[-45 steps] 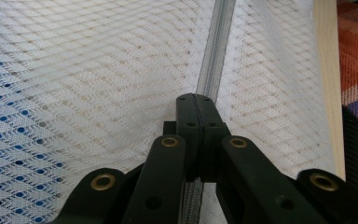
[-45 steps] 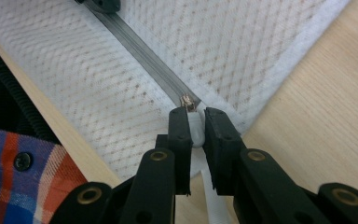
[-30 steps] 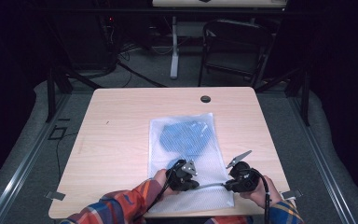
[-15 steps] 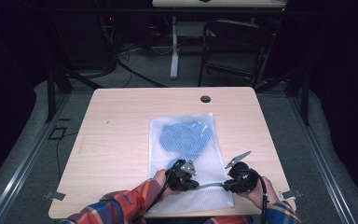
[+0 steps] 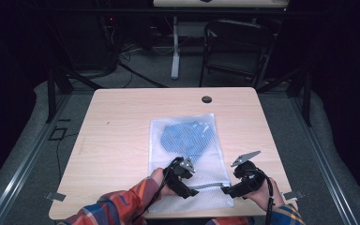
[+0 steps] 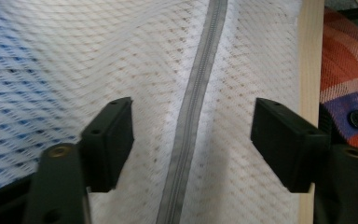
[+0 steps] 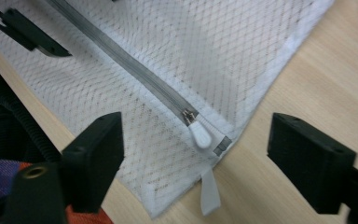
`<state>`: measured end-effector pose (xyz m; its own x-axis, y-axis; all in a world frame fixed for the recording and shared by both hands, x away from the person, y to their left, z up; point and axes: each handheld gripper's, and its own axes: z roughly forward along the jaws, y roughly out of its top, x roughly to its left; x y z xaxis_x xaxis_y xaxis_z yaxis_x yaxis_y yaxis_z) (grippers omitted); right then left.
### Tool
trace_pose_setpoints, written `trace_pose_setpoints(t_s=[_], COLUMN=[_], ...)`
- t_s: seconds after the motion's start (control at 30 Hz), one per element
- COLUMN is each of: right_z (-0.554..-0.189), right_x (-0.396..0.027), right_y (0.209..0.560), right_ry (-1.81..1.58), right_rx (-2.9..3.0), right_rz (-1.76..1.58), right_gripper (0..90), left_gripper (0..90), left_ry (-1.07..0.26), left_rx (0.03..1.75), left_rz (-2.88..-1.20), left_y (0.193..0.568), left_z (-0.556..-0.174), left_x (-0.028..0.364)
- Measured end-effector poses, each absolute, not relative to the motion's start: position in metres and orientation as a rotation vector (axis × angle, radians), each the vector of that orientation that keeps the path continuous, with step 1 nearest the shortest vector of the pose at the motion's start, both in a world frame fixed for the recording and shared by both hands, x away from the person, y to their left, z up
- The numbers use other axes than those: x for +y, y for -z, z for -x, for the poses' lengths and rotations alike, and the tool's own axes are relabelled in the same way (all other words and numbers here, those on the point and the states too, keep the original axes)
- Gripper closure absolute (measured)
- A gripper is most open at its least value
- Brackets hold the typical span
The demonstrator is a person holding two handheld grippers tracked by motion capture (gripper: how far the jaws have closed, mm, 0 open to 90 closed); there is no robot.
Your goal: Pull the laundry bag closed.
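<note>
Mesh laundry bag point(image 5: 187, 159) lies flat at the table's point(image 5: 122, 140) near edge, blue cloth point(image 5: 185, 138) inside.
Soft, light, limp netting; the white zipper pull point(image 7: 199, 135) looks the surest hold. Left gripper point(image 6: 191, 135) and right gripper point(image 7: 196, 154) both released, empty.

The left gripper point(image 6: 191, 140) looks straight down on a white mesh bag point(image 6: 242, 70) that lies flat on the wooden surface point(image 6: 309, 56). Its two black jaws stand wide apart, one at each side of a grey zipper point(image 6: 193, 112) that runs up the middle of the bag in a gentle curve; neither jaw touches the zipper. Under the mesh at the left, something blue point(image 6: 9, 60) shows through the weave. At the right the bag ends near the edge of the surface, where a strip of bare wood shows. Beyond that edge lies a plaid sleeve point(image 6: 349, 60) in orange, blue and white, with a dark snap button point(image 6: 357, 118).
</note>
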<state>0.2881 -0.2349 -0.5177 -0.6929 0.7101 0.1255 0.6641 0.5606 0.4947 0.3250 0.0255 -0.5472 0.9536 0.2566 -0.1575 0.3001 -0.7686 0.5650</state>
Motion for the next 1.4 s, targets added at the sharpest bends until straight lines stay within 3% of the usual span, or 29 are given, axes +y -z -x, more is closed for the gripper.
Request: trace_pose_setpoints(t_s=[0.2, 0.5, 0.9, 1.4], right_z=[-0.283, -0.277, -0.263, -0.238], right_x=[-0.243, -0.258, -0.284, -0.311], right_y=[0.509, 0.503, 0.504, 0.518], right_ry=[-0.816, -0.808, -0.758, -0.719], right_rx=[2.593, 2.519, 2.416, 2.363], right_rz=[-1.203, -1.227, -1.285, -1.44], right_gripper=[9.7, 0.0, 0.0, 0.0], left_gripper=[19.7, 15.7, 15.5, 14.2], left_ry=[0.046, -0.011, -0.132, -0.161], left_rx=[0.454, 0.565, 0.693, 0.908], left_rz=[-2.458, -2.419, -2.361, -2.294], left_y=[0.53, 0.516, 0.504, 0.507], left_z=[-0.33, -0.33, -0.318, -0.315], left_x=[0.047, 0.082, 0.133, 0.19])
